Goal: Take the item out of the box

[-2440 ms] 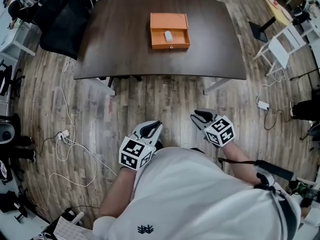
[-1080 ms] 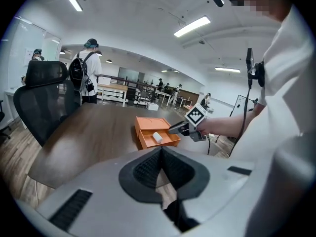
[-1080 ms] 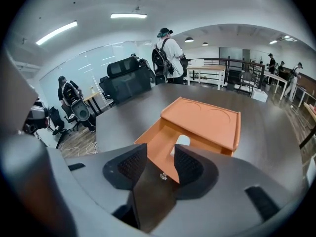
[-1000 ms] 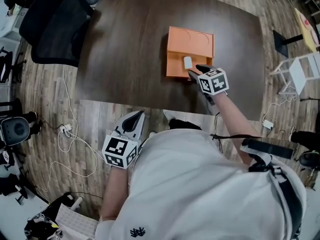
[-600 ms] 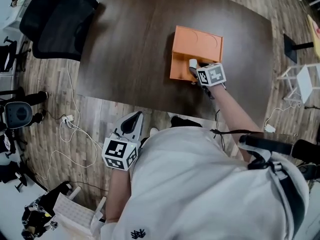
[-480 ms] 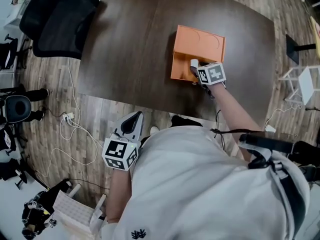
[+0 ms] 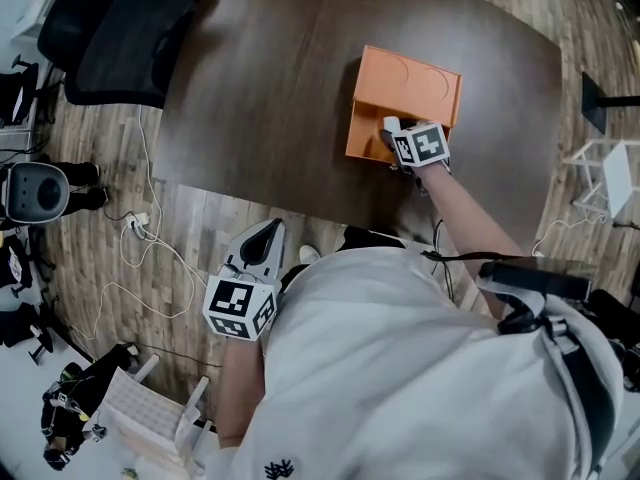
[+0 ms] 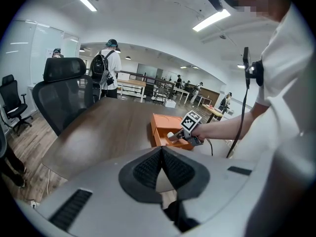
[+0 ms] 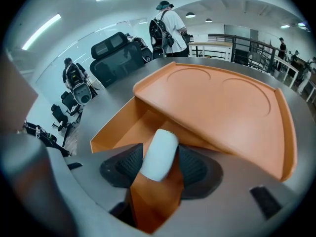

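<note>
We find the right claw (image 9: pixel 157 163) wide open astride the item (image 9: pixel 160 151) in the box (image 9: pixel 222 102), left claw (image 8: pixel 162 168) shut and empty; we advise closing squarely on its middle before lifting.

Wide bare bench (image 7: pixel 260 88) left of the box (image 7: pixel 410 78), easy passage there. The drawer (image 7: pixel 365 133) is tight: orange walls either side, box top overhanging the back, right gripper (image 7: pixel 390 136) filling its mouth. Chair (image 7: pixel 110 28) crowds the far-left corner.

Dark wooden table (image 7: pixel 260 88); orange box (image 7: pixel 410 80) lying flat on it, toward the near edge
</note>
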### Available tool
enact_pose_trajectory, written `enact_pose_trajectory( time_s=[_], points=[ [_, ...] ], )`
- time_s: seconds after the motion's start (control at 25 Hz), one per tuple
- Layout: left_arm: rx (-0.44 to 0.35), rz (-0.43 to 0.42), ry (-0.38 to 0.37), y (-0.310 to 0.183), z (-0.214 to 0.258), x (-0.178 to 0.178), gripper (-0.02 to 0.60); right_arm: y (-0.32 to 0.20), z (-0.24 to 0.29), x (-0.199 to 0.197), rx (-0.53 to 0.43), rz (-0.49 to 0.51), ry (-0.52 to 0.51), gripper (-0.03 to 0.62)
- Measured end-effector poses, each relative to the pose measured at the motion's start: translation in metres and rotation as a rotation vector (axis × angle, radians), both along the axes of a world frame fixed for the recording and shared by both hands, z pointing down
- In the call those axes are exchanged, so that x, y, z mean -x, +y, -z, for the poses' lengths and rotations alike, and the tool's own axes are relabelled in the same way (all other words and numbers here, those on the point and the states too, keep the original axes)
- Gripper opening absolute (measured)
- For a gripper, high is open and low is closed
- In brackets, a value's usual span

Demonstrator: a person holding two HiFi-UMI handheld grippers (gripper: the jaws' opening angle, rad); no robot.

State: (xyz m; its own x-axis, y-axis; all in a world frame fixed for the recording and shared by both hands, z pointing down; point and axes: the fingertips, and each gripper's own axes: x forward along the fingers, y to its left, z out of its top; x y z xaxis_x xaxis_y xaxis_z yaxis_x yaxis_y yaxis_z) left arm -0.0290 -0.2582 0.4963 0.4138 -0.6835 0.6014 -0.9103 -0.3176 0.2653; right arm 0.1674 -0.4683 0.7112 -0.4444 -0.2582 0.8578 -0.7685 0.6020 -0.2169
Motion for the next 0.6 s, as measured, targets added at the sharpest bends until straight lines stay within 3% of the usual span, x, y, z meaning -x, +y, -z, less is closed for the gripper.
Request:
enact_pose_trajectory(
  time_s=[0.2, 0.28, 0.6],
  points=[
    [0.009, 0.016, -0.001, -0.001, -0.005, 0.006, 0.011, 0.001, -0.009, 0.01, 0.002, 0.066, 0.024, 0.217],
    [0.009, 0.016, -0.001, -0.001, -0.005, 0.007, 0.011, 0.0, -0.011, 0.01, -0.008, 0.085, 0.046, 0.181],
    [-0.001, 0.023, 0.002, 0.003, -0.004, 0.021, 0.011, 0.002, -0.013, 0.015, -0.019, 0.11, 0.066, 0.179]
  ],
)
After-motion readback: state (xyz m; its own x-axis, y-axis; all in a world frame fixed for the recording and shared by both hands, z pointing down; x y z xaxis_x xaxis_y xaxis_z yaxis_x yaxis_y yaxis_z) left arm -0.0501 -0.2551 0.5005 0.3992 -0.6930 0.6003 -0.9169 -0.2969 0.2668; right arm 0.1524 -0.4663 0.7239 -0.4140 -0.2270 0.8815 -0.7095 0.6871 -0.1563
